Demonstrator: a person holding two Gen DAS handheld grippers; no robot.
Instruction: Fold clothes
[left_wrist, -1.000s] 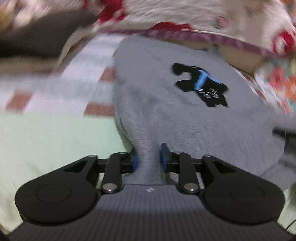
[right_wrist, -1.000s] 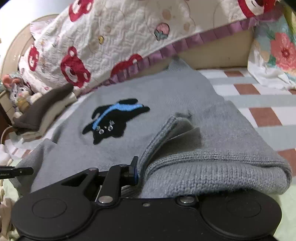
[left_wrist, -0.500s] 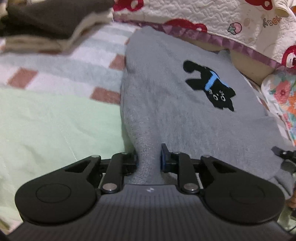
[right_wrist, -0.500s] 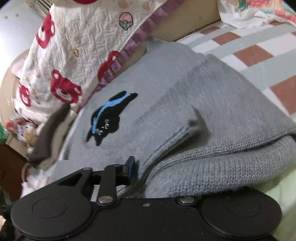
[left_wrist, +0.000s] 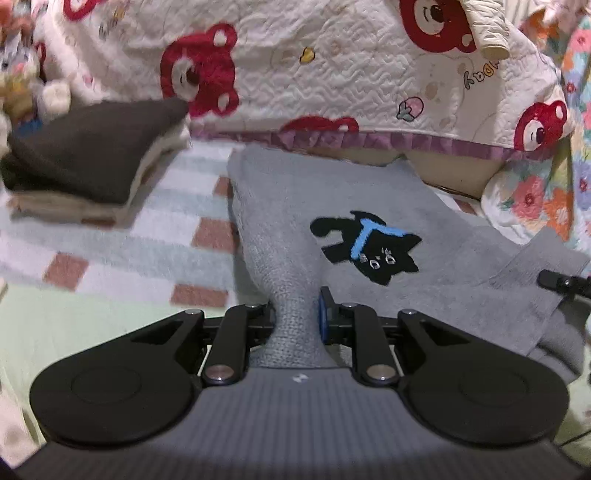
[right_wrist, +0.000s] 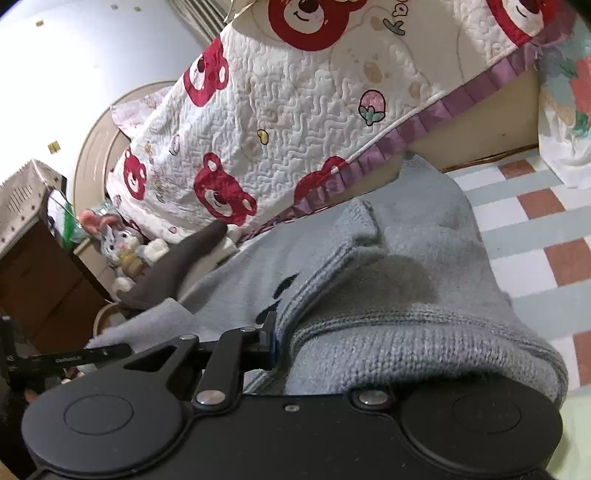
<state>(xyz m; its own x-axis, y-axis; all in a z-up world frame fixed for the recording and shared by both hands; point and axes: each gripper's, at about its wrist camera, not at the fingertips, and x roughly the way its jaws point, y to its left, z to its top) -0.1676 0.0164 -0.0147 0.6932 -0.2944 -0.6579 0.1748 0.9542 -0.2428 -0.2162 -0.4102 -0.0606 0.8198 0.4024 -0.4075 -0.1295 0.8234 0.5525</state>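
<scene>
Checked cotton bed sheet (left_wrist: 122, 254), in pale blue, white and brick red, is seen under everything; a quilted cream blanket printed with red bears (left_wrist: 332, 74) is draped along its far side. A grey knitted sweater with a black cat patch (left_wrist: 280, 206) is spread on the bed between the two views, cat side up. Its near-right part is doubled over into a thick roll (right_wrist: 424, 332), so a fold is judged partly made. A folded stack of dark brown and cream garments (left_wrist: 85, 166) is set well apart to the left.

Left hand-held gripper (left_wrist: 297, 317): pressed together on a bunched strip of the sweater's near edge, with knit pulled up between the blue pads. Right hand-held gripper (right_wrist: 280, 332): only one finger (right_wrist: 269, 332) is shown, against the rolled edge; the other is buried under knit, so a grip is likely but cannot be confirmed.

Risks from here:
- Thick, stretchy knit is held by a narrow pinch, so slip-out is likely if it is pulled hard or unevenly.
- Uneven lift between the two sides would skew the fold line.
- The doubled roll could unroll or bunch if it is dragged across the sheet.
- The far hem touches the blanket's purple frill (left_wrist: 369, 142); a snag is possible there.
</scene>
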